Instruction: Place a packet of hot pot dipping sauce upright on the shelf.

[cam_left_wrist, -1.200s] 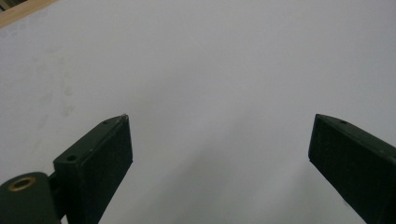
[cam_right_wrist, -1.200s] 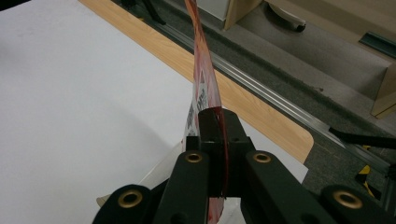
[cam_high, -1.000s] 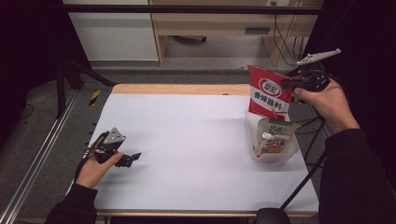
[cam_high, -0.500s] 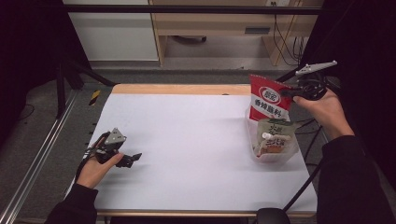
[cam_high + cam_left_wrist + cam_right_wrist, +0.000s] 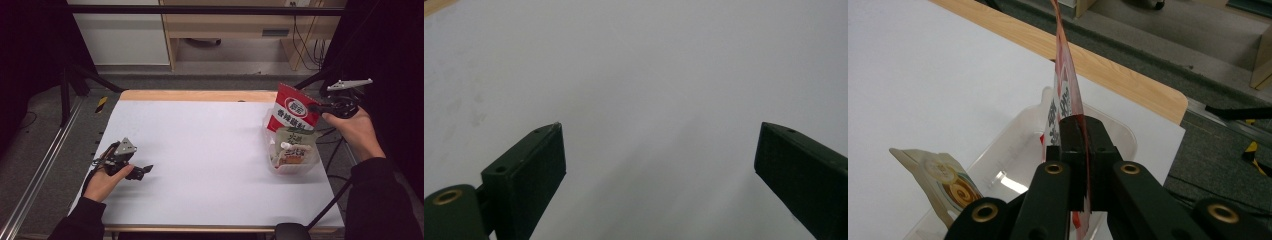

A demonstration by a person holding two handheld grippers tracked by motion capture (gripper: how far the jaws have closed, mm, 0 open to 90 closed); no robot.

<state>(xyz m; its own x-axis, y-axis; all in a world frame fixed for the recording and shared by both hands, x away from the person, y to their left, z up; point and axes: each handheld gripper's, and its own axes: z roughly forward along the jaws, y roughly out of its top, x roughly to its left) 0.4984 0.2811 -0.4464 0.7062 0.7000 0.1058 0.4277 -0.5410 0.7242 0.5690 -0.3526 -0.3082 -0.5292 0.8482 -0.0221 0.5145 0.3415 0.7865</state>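
White table covering (image 5: 200,150) is lying flat and bare across most of its width; at its right edge a clear plastic tub (image 5: 295,167) is sitting with a pale pouch (image 5: 292,147) in it; you are holding the red snack packet (image 5: 295,110) upright over that tub; it is looking light, thin, crinkly and slick, so it is likely bending below the pinch; grip its sealed edge, not the puffed middle; your right gripper (image 5: 1081,131) is clamping that edge with jaws pressed together; your left gripper (image 5: 659,150) is resting spread, holding nothing.
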